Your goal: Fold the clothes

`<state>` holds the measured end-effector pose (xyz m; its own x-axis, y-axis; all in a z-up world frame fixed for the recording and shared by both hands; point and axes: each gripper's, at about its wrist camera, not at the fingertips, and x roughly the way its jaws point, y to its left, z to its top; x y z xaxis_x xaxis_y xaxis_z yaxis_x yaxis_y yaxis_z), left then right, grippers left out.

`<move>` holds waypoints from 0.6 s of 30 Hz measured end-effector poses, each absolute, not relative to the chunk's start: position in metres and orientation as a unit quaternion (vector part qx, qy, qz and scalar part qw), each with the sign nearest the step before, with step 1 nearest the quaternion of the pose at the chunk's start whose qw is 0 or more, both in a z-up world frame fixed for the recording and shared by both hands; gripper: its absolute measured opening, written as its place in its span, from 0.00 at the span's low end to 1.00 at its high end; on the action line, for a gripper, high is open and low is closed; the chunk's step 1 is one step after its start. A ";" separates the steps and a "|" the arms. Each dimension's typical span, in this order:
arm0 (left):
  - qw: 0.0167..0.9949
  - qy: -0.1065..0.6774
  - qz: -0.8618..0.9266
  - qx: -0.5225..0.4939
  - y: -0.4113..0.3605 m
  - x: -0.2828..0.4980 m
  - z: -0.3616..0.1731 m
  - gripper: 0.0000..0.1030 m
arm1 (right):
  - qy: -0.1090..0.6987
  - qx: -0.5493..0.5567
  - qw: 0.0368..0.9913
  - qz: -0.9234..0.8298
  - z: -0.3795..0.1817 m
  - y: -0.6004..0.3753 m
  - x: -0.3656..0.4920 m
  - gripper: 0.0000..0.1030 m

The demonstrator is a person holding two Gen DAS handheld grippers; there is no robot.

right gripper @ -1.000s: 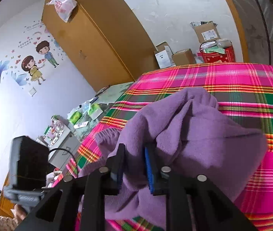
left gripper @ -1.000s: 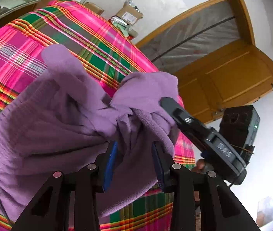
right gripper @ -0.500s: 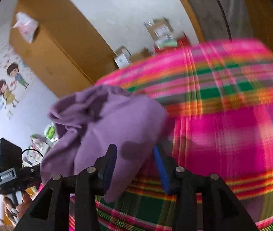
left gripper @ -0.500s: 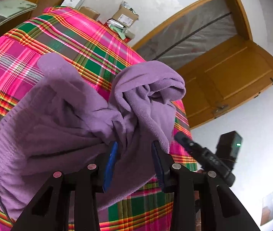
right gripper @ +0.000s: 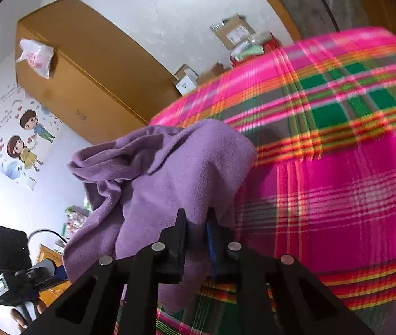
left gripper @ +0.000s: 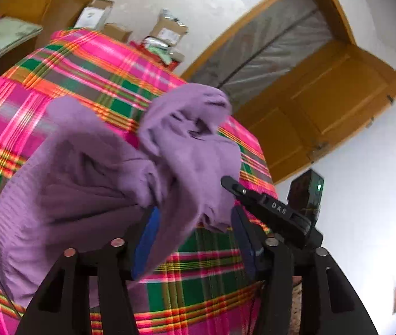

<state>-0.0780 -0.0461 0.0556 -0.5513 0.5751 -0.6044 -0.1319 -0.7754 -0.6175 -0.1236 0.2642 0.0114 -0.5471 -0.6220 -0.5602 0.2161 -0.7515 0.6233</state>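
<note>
Our right hand-held gripper [right gripper: 196, 227] pinches the purple garment [right gripper: 170, 173] aloft. Our left hand-held gripper [left gripper: 195, 231] gapes around its cloth above the plaid bed [left gripper: 80, 64].

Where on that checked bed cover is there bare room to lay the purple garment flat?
Bare plaid cover stretches right of the purple garment, up to the boxes. It is crowded around the right gripper and left gripper.
</note>
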 end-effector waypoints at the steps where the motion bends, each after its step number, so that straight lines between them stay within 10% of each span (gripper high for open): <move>1: 0.201 -0.247 0.846 -0.428 -0.043 -0.079 0.054 0.56 | -0.246 0.397 0.249 -0.849 0.017 0.265 -0.120 0.12; 8: 0.156 -0.204 0.858 -0.445 -0.031 -0.085 0.042 0.53 | -0.242 0.361 0.248 -0.866 0.045 0.278 -0.100 0.11; 13: 0.164 -0.189 0.859 -0.447 -0.022 -0.085 0.040 0.22 | -0.242 0.331 0.231 -0.882 0.063 0.304 -0.082 0.10; 18: 0.163 -0.180 0.859 -0.451 -0.012 -0.084 0.035 0.12 | -0.248 0.314 0.199 -0.895 0.074 0.337 -0.066 0.10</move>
<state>-0.0840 -0.0120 0.0350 -0.5399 0.4428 -0.7159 -0.1189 -0.8821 -0.4559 -0.0658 0.3375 0.0744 -0.7238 -0.5118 -0.4627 0.2002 -0.7976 0.5690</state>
